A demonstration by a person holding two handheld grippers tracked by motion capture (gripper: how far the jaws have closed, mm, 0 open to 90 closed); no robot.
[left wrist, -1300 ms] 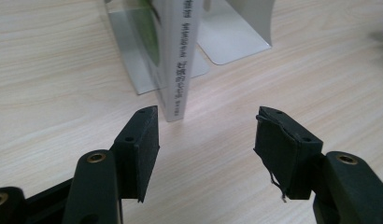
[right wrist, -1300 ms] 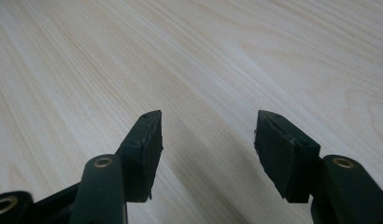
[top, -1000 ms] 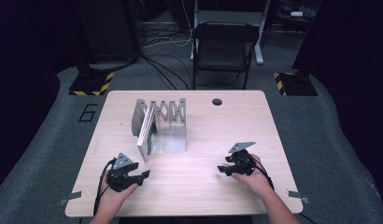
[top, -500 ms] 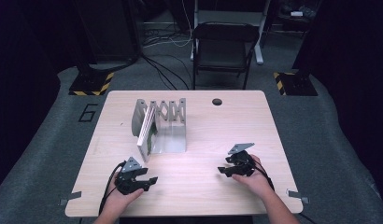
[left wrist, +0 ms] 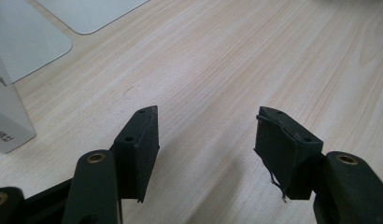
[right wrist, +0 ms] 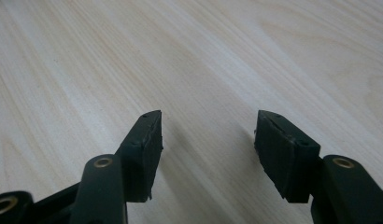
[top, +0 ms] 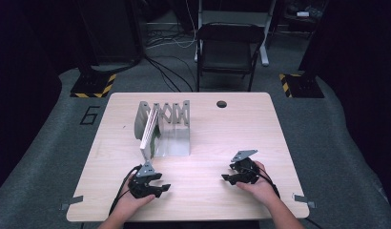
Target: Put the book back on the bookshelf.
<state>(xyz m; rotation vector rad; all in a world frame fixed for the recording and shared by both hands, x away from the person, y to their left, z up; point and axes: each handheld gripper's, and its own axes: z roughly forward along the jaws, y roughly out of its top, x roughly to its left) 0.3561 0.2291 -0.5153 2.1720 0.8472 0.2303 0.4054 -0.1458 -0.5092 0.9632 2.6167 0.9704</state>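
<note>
The person's left hand (top: 131, 202) is gripping the left gripper (top: 161, 188) low over the table (top: 208, 143), its jaws pointing toward the right and standing apart with nothing between them. In the left gripper view the two black pads are facing each other across a bare gap, a thin frayed thread hanging from the right-hand one. The right hand (top: 260, 188) is holding the right gripper (top: 225, 177) low as well, its jaws pointing toward the left, parted and gripping nothing. Both forearms are reaching in from the near edge, a cable trailing back from each gripper.
</note>
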